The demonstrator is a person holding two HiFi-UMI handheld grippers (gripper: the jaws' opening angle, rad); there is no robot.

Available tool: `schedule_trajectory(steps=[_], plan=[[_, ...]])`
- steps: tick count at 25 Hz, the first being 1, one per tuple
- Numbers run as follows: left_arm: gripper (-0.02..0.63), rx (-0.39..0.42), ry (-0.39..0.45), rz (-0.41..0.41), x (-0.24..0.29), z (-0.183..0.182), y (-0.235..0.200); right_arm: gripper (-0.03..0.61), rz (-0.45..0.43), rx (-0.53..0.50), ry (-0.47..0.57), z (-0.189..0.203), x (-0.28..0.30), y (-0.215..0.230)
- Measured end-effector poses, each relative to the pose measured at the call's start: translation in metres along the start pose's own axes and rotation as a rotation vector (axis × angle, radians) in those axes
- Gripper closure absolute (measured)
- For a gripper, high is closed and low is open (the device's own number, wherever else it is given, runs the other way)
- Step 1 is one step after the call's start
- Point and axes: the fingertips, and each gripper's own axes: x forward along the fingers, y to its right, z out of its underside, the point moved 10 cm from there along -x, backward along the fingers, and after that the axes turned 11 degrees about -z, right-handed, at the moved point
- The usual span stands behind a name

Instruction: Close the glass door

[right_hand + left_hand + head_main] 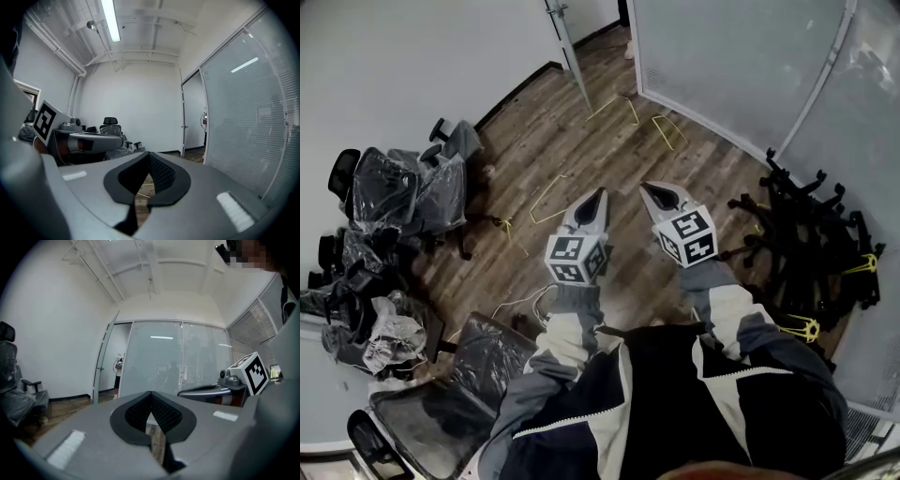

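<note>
Ahead across wood floor [581, 150], glass door [567, 47] seen open, edge-on, well out of reach. Fingers of left gripper [600, 195] and right gripper [650, 189] pressed together, nothing held. Door judged heavy, stiff, breakable; best taken at handle [184, 126].

Plastic-wrapped office chairs [403, 187] L; chair bases [811, 244] stacked R; yellow straps [670, 131] on wood floor [581, 141].

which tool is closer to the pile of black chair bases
Right. The right tool hangs beside the chair bases, apart from them; the left tool is farther off, on its other side.
</note>
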Motion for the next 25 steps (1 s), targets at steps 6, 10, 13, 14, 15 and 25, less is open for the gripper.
schedule_trajectory(steps=[6,10,13,14,15,25], plan=[[0.609,0.011,-0.002,-0.017,0.036,0.0,-0.013,0.574,-0.023,0.011,-0.005,0.0,0.024,0.029],[0.609,-0.005,-0.012,-0.007,0.07,0.0,-0.03,0.574,-0.025,0.001,-0.009,-0.002,0.05,0.052],[0.609,-0.008,-0.01,0.006,0.103,0.001,-0.05,0.574,-0.004,0.001,-0.013,-0.004,0.074,0.077],[0.609,-0.009,-0.011,0.012,0.115,0.002,-0.06,0.574,0.006,0.003,-0.014,-0.006,0.085,0.085],[0.609,-0.01,-0.013,0.019,0.127,0.001,-0.07,0.574,0.017,0.005,-0.015,-0.008,0.097,0.093],[0.609,-0.007,-0.003,0.047,0.233,-0.032,-0.209,0.574,0.078,-0.007,0.007,-0.059,0.251,0.154]])
